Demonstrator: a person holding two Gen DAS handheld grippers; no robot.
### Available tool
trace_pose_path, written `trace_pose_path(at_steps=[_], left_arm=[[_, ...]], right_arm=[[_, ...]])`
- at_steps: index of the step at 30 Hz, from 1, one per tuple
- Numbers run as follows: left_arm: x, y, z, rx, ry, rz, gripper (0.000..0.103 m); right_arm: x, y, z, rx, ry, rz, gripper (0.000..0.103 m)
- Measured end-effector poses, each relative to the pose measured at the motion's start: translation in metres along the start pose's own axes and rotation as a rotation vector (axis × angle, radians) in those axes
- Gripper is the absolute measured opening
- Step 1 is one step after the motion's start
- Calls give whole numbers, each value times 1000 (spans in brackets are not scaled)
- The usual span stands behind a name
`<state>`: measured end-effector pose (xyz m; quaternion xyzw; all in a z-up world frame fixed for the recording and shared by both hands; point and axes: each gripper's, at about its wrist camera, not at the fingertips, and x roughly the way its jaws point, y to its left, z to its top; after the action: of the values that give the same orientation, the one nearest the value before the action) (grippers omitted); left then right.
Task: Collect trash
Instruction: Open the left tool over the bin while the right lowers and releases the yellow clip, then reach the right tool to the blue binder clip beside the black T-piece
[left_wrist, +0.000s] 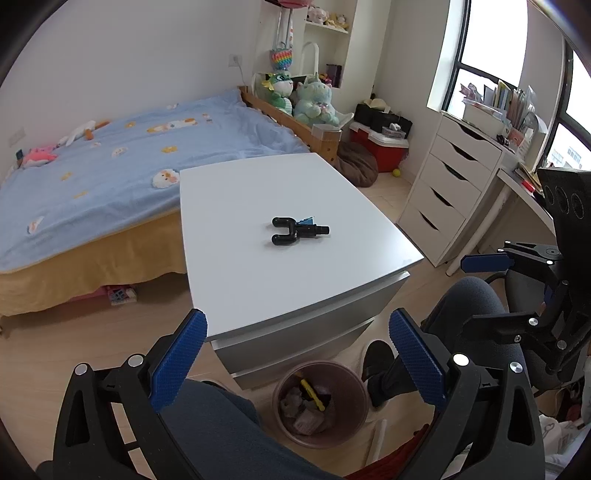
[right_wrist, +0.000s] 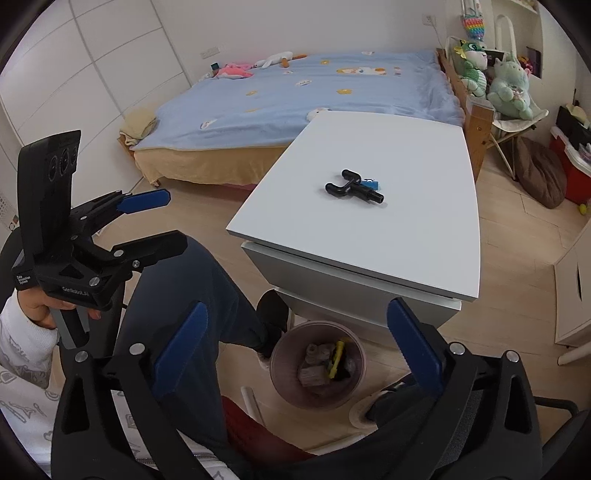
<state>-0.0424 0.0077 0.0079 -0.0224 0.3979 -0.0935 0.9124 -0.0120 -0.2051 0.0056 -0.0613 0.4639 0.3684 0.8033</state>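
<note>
Claws (right_wrist: 295, 347) (left_wrist: 297, 354) gape empty above our bin (right_wrist: 317, 365) at lower centre, trash dropped, fork piece (right_wrist: 354, 186) waiting on bench (right_wrist: 369, 240).

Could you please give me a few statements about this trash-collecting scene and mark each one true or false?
1. The bin on the floor already holds trash. True.
2. The black forked part lies in the bin. False: it lies on the white table.
3. The right tool is open and empty. True.
4. The left tool grips a yellow item. False: it is open and empty; the yellow item is in the bin.
</note>
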Motion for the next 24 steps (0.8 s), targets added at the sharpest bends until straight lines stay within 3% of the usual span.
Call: trace_pose_path(at_steps=[13,24], left_arm=[[8,-1,4,-10,5,-19,95],[17,2,17,-9,-14,-28,95]], right_arm=[[-1,-19,7,69,-22,-64,98],[1,-37,39,80,-68,-113,98]])
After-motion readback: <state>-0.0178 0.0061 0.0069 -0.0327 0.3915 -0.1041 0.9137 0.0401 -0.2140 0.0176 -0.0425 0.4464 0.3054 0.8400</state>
